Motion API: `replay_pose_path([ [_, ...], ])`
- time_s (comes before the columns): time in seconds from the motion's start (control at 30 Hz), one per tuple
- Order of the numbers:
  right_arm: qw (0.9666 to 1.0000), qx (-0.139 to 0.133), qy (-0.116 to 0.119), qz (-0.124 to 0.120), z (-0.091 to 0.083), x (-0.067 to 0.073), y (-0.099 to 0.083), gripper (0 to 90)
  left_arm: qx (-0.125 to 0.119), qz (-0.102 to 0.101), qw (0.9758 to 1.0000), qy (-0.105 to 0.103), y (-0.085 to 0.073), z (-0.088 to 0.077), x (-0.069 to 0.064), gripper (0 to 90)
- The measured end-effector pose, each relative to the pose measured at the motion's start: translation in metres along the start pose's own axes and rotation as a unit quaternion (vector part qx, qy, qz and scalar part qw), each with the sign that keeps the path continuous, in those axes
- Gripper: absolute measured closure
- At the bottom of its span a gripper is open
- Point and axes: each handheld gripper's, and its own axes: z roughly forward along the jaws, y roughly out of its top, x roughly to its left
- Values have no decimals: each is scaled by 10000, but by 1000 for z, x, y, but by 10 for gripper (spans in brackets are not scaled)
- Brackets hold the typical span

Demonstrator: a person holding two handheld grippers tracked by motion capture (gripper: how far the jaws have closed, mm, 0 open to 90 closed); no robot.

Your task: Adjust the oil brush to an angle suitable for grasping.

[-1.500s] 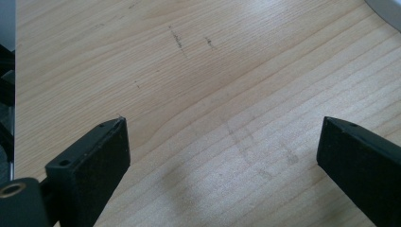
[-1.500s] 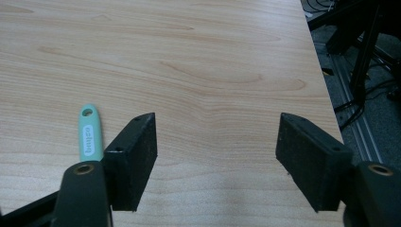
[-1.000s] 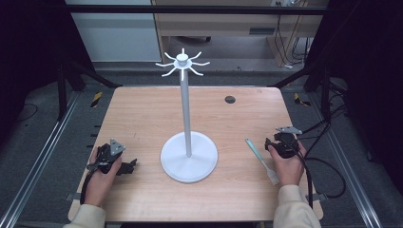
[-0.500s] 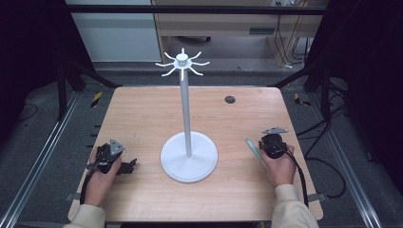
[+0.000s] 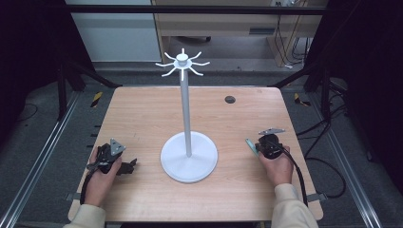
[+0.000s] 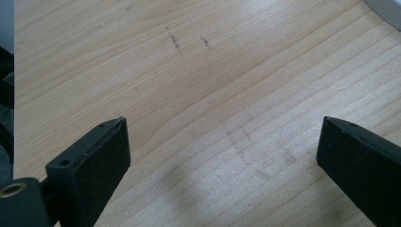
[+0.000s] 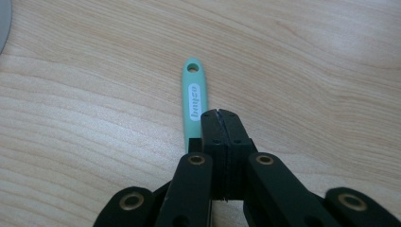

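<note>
A white stand (image 5: 188,156) with hooks at its top sits mid-table (image 5: 142,114); everything else is placed around it. Left of its base, the left gripper (image 5: 124,166) rests low, jaws spread wide over bare wood, holding nothing, probably just waiting. Right of the base, the right gripper (image 7: 221,118) has its jaws pressed together, tips meeting, above a mint-green handle (image 7: 193,101) that lies flat beside and partly under them. The hole at the handle's end suggests it is meant for a hook. Whether the jaws pinch the handle cannot be told: its lower part is hidden under the gripper, so what kind of tool it is remains unclear.
</note>
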Motion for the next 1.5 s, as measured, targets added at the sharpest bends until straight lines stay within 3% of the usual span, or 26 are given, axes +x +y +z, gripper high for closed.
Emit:
replay_pose_path([
  [0.3,9999,52,72,51,1,0,0,900,15,16,10000,-11,0,0,0,31],
  [0.63,9985,36,550,-74,-1,5,-1,900,18,12,10000,-5,0,0,0,30],
  [0.67,9969,61,786,-59,-2,7,-1,900,14,12,10000,-5,0,0,0,30],
  [0.77,9967,173,762,-240,-2,13,-1,900,27,23,10000,-15,0,0,0,30],
  [0.9,9984,-46,563,-57,-7,3,1,900,11,20,10000,-15,0,0,-1,30],
  [1.17,9991,46,424,-58,0,3,0,900,10,18,10000,-11,0,1,-1,30],
  [1.33,9992,104,394,-23,3,2,-1,900,21,26,10000,-26,0,1,-1,30],
  [1.5,9984,115,553,-40,3,3,-1,900,36,32,10000,-26,0,1,-2,30],
])
